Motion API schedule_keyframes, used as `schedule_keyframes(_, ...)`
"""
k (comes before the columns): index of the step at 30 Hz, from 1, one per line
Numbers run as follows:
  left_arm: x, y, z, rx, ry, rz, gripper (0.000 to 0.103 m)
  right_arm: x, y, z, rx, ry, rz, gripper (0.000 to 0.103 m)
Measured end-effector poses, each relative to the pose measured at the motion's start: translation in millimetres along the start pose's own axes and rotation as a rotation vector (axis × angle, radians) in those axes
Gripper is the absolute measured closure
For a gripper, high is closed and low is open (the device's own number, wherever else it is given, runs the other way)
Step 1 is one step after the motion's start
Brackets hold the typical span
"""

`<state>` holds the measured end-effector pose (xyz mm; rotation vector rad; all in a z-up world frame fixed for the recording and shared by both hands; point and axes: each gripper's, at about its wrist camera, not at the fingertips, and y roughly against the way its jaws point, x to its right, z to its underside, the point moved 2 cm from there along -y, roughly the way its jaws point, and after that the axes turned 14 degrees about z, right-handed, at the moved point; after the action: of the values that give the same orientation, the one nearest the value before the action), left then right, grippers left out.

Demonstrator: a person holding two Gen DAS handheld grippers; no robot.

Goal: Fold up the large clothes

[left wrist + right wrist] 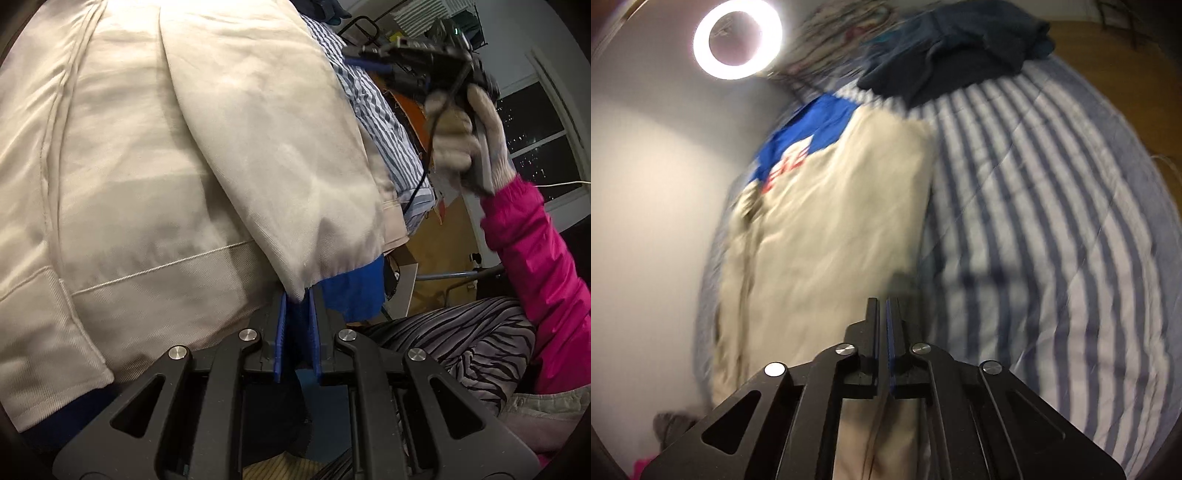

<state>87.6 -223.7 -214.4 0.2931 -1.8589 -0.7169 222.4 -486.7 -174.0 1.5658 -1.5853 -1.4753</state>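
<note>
Between the blue pads of the left tongs [297,301]: pinched tip of a folded cream flap, part of the cream jacket [155,158]; pads drawn narrow, clamped on the cloth. Behind the pinch: strip of blue lining [356,291] showing under the flap's hem. Spread across most of the left wrist view: jacket body, stitched seams, broad waistband, cuff at lower left. Beyond the jacket's right edge: blue-and-white striped bed cover [373,107].

Raised at upper right of the left wrist view, well apart from the jacket: right tongs [364,59], blurred, carried by a gloved right hand [463,140] with a pink sleeve [535,258]. Below the sleeve: zebra-patterned fabric [461,339].

Right wrist view, strongly blurred: right tongs [882,304] nearly closed, only a thin slit between the pads, nothing gripped. Underneath and ahead: cream jacket [827,229] lying lengthwise on the bed, blue panel with a red-and-white mark at its far end. Right of the jacket: striped bed cover [1052,229]. At the far end of the bed: heap of dark clothing [953,48]. Upper left: lit ring lamp [737,38] against a pale wall [646,203].
</note>
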Motion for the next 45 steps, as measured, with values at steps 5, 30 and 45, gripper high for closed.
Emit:
schedule_keyframes(5,1,2,-4,0.003,-0.004,0.004,0.094,10,-23,32,-0.152,-0.057,-0.083,0.078)
schedule_keyframes(30,19,13,-6,-0.002,-0.069,0.015,0.093,17,13,68,-0.115,0.019,-0.055,0.082)
schedule_keyframes(45,49,-32,-39,0.029,-0.17,-0.059,0.086,38,30,112,-0.058,0.039,0.042,0.102)
